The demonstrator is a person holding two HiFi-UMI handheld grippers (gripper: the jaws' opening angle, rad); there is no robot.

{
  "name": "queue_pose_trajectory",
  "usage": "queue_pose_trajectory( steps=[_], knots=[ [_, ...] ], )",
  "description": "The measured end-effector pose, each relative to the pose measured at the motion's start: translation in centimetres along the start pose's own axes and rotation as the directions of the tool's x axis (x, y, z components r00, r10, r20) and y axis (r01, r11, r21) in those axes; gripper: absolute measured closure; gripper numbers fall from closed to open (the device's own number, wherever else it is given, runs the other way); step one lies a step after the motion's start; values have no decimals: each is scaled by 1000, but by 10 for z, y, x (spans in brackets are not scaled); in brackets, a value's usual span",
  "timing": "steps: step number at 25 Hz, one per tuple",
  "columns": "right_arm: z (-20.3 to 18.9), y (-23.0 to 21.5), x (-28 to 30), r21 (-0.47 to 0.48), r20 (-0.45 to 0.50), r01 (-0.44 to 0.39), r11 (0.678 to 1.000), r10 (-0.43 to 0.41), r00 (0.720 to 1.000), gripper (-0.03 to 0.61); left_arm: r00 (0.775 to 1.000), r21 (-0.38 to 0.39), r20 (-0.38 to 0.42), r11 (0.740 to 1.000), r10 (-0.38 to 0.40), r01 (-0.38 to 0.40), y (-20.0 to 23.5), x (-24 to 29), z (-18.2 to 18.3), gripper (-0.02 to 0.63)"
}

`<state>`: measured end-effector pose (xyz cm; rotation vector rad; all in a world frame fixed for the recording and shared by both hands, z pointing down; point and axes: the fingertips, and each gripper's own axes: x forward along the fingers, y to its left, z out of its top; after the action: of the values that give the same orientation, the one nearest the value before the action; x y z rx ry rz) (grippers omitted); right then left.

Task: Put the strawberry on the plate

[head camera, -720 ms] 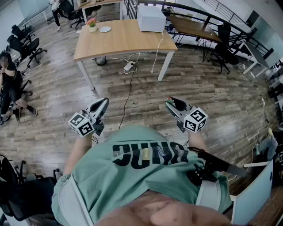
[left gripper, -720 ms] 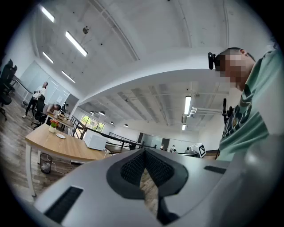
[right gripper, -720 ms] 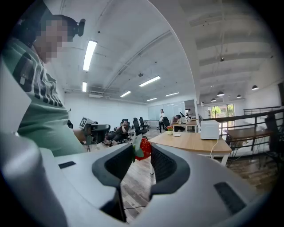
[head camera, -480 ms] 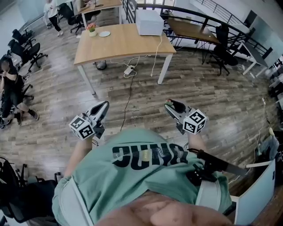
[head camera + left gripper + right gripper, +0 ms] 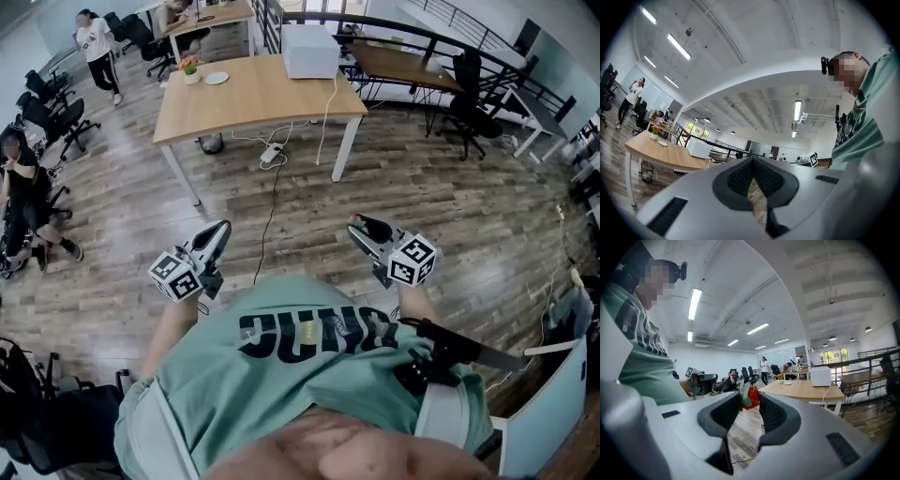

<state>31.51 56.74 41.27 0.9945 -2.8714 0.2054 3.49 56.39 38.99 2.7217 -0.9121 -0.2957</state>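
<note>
The strawberry [image 5: 753, 397] is pinched between the tips of the right gripper [image 5: 367, 227], near the person's chest and well apart from the plate [image 5: 217, 78] on the far bench [image 5: 267, 94]. A flower pot [image 5: 190, 67] stands just beside the plate, and a power strip [image 5: 272, 150] lies on the wooden floor [image 5: 422, 187] between. The left gripper [image 5: 217, 232] is clenched on nothing.

Well ahead of the left gripper [image 5: 220, 228] we see a wooden table [image 5: 253, 98] carrying a white box [image 5: 309, 49] and a flower pot [image 5: 190, 70]; cables [image 5: 272, 150] trail over the plank floor [image 5: 450, 206] beneath, office chairs [image 5: 45, 97] far to its left
</note>
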Motion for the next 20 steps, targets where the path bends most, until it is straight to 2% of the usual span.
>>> queue_pose_trajectory(
  steps=[9,20],
  knots=[
    [-13,-37,-24,26,-22,-24,999,24,999,442,1000,-45,-17,999,18,-19,-12,45,-25,609],
    [-29,-84,-46,79,14,-76,994,75,997,442,996,-28,-69,998,52,-54,-30,98,-39,609]
  ],
)
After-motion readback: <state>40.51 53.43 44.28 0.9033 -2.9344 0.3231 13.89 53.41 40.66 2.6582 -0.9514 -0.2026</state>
